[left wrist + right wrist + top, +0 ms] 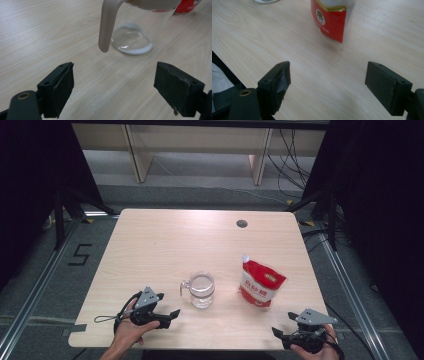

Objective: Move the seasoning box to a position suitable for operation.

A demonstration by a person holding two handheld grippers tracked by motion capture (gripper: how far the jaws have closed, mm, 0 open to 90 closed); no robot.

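On the pale wooden table (pixel 150 240), the clear glass handled jug (pixel 202 290) stands just left of the red-and-white spouted pouch (pixel 261 285). The left hand-held gripper (pixel 170 316) faces the jug's handle, jaws spread and empty; the right hand-held gripper (pixel 280 334), equally spread, points toward the pouch.

Bare desk (pixel 165 240) lies between the left claw (pixel 113 85) and the glass jug (pixel 202 290), whose handle faces it. Bare wood also separates the right claw (pixel 327 85) from the red pouch (pixel 261 284).
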